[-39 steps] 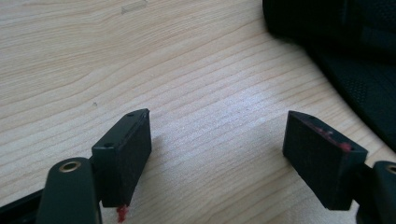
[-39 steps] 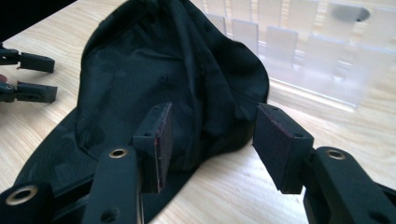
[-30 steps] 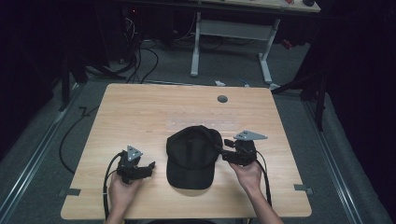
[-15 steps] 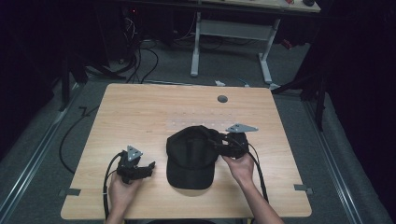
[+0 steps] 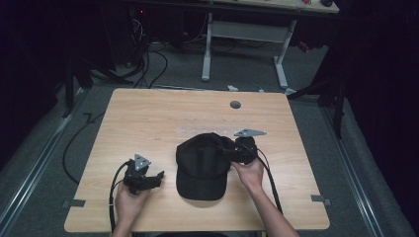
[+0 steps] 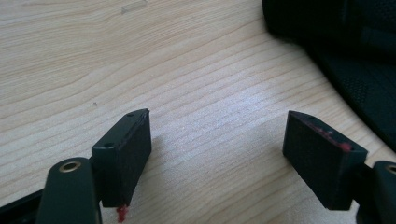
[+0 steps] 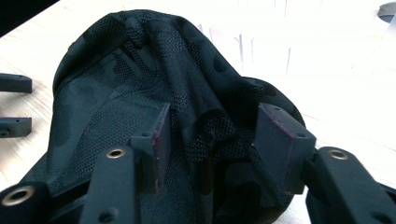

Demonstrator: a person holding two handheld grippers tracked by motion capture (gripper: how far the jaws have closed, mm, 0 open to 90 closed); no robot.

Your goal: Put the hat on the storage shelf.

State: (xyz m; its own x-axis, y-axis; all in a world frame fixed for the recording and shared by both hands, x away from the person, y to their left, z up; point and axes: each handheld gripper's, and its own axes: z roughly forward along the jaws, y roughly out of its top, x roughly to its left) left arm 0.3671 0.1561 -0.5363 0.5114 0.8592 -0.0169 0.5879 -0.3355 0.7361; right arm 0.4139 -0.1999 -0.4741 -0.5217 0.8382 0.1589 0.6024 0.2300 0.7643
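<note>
The right gripper (image 5: 236,151) has moved in from beside the black cap (image 5: 203,163) onto its crown. Its jaws have just been closing; they stand partly open with a bunched fold of mesh between them, and whether the pads press it appears uncertain. The left gripper (image 5: 153,178) rests wide open on the table (image 5: 148,118), holding nothing. The cap lies mid-table, its brim toward the person.

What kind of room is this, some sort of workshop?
Probably a lab or recording workspace: a bare wooden table holding a black cap, loose cables on the grey floor, and another desk's white legs behind.
</note>
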